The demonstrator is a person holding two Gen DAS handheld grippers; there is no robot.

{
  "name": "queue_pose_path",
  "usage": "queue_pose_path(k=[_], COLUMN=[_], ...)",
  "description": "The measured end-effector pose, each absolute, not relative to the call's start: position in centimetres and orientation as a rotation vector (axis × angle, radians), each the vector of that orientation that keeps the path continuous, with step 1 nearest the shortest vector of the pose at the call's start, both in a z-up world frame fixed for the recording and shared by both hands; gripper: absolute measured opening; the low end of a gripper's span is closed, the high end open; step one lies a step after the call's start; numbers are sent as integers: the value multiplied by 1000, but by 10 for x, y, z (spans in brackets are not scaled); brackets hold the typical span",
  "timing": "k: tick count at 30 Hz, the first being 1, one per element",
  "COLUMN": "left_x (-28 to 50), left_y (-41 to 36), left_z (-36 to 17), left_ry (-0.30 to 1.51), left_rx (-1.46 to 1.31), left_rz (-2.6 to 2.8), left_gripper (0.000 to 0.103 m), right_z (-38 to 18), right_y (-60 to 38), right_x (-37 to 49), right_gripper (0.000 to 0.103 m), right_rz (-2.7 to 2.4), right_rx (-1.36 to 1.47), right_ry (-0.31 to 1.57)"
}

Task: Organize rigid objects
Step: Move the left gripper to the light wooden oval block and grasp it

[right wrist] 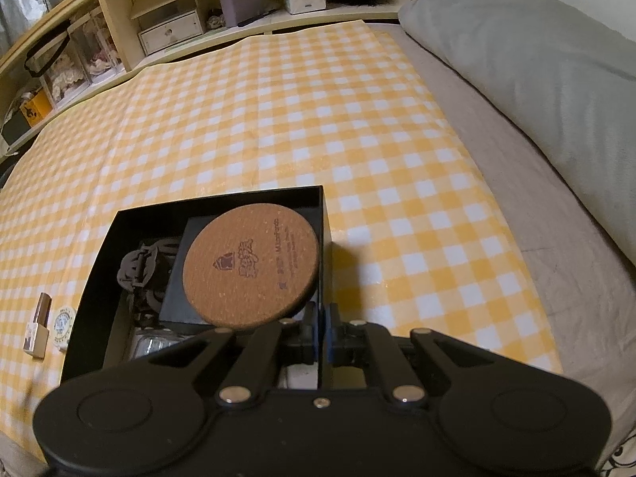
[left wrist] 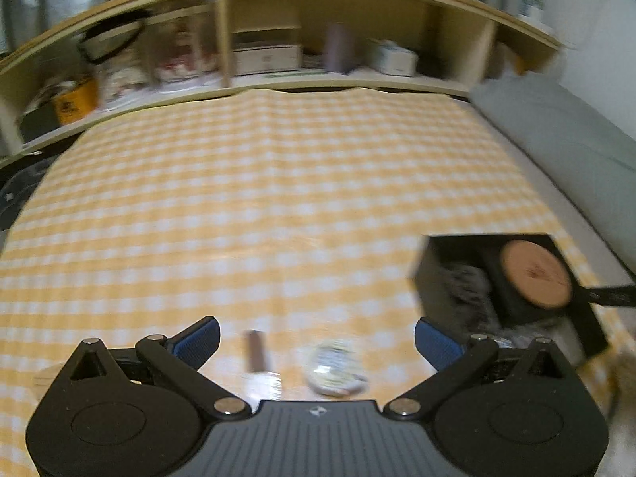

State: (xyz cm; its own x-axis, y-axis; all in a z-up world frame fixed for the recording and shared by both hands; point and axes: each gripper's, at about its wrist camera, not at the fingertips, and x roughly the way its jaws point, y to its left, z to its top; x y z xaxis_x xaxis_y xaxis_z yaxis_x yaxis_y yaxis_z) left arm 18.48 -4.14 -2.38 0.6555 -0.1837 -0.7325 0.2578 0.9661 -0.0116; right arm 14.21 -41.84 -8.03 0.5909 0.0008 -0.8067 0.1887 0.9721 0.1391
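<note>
Pinching the near right wall of the open black rectangular cardboard box (right wrist: 222,198), the right gripper (right wrist: 322,332) has its blue-padded fingers pressed together on that thin edge, apparently to keep the box from sliding on the cloth while things are dropped in. Inside, a round cork coaster (right wrist: 251,267) lies tilted on a smaller black box, with a dark hair claw clip (right wrist: 139,268) tucked beside it. Just left of the box, on the yellow-and-white checked tablecloth (right wrist: 278,119), wait a small brown-and-cream lipstick tube (right wrist: 38,326) and a round white patterned disc (right wrist: 63,326), side by side. The left gripper (left wrist: 317,338) hangs over those two with its fingers spread wide and empty, seemingly lining up for the next pick. Beyond lie a grey pillow (right wrist: 536,59) and a pale wooden shelf unit (right wrist: 119,20) cluttered with boxes.
</note>
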Motion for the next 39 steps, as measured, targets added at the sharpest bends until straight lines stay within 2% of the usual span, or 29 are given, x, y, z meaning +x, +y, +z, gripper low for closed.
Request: queue_pose_path(k=[18, 20, 22, 24, 39], left_x=[253, 258, 262, 262, 268], left_y=[72, 87, 100, 113, 153], left_z=[-67, -73, -77, -80, -94], left_ry=[1004, 1029, 1049, 1064, 1151], left_rx=[49, 45, 41, 32, -4], left_rz=[66, 108, 139, 173, 237], left_gripper=[103, 103, 103, 103, 103], right_z=[-79, -79, -79, -79, -81], right_y=[-419, -417, -419, -420, -412], right_x=[142, 140, 141, 141, 140], right_gripper=[5, 7, 14, 11, 11], right_rz=[-119, -127, -138, -133, -134], right_rx=[214, 210, 211, 222, 154], right_ry=[927, 930, 936, 946, 965])
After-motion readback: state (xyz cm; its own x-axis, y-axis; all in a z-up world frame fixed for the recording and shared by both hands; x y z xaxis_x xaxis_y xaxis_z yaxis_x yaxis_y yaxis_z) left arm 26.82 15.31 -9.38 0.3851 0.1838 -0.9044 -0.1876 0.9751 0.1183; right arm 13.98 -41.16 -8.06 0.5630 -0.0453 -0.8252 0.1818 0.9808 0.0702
